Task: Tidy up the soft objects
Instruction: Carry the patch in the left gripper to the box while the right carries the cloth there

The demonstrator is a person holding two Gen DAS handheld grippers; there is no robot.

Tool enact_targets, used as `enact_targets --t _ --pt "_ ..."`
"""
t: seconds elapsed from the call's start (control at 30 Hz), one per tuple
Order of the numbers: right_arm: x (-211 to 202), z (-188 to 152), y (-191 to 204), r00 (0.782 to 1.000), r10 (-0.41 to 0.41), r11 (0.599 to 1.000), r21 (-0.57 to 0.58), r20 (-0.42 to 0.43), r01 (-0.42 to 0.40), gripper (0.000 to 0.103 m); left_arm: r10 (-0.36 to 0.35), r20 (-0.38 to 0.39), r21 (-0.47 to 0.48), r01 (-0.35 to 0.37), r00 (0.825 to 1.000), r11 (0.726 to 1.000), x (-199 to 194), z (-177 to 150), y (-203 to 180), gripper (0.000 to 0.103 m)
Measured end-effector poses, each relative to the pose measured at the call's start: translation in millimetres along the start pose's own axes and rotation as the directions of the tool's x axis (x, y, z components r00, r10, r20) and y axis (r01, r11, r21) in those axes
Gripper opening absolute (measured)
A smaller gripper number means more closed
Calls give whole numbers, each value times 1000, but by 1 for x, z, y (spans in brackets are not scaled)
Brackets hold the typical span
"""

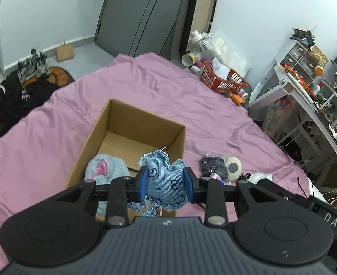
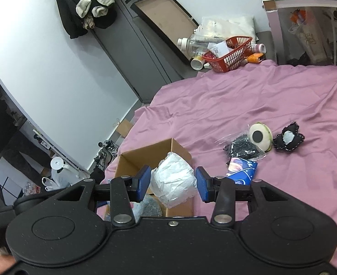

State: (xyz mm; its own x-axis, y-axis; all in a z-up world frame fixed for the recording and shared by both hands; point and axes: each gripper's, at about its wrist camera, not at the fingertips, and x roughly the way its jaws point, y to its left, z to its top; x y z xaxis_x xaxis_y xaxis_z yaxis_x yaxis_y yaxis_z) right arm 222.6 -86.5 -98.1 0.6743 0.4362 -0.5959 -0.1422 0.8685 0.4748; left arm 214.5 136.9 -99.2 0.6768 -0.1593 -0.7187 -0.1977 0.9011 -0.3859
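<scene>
My left claw (image 1: 166, 184) pinches a denim toy (image 1: 165, 182) above the box (image 1: 131, 123).
It is soft and light; my right claw (image 2: 173, 184) gapes around a crushable paper wad (image 2: 173, 181).

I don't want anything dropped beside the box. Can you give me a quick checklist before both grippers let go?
1. Left gripper shut on denim toy: ok.
2. Denim toy above cardboard box: cannot tell, it hangs near the box's near edge.
3. White bundle held by right gripper: not ok, a gap shows on both sides.
4. Room in box: ok, only the fluffy toy is visible inside.
</scene>
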Motion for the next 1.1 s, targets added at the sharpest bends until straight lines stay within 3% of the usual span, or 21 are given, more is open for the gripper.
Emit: enact_targets --t 0.27,0.4,0.7,0.9,1.0,1.07,1.1 --pt "21 3 2 999 12 1000 11 -33 -12 42 -17 -98 -37 13 995 999 32 -6 14 33" --pt "37 1 8 998 30 1000 9 -63 -30 43 11 -145 -64 -20 989 998 44 -11 27 35" --pt "67 -9 18 988 71 997 -7 -138 -72 43 38 -127 -94 -50 991 994 43 3 45 42" --pt "78 -9 15 974 128 991 54 -185 -120 56 70 -119 -89 -81 990 993 41 14 48 46" --pt "73 -6 14 977 126 991 59 -173 -118 60 71 -105 -43 -76 992 996 38 17 40 56" --pt "70 -4 10 978 120 992 64 -171 -111 61 89 -92 -31 -93 992 995 36 19 34 71" --pt "68 -4 8 979 115 992 65 -170 -106 62 95 -87 -27 -97 992 995 35 20 31 74"
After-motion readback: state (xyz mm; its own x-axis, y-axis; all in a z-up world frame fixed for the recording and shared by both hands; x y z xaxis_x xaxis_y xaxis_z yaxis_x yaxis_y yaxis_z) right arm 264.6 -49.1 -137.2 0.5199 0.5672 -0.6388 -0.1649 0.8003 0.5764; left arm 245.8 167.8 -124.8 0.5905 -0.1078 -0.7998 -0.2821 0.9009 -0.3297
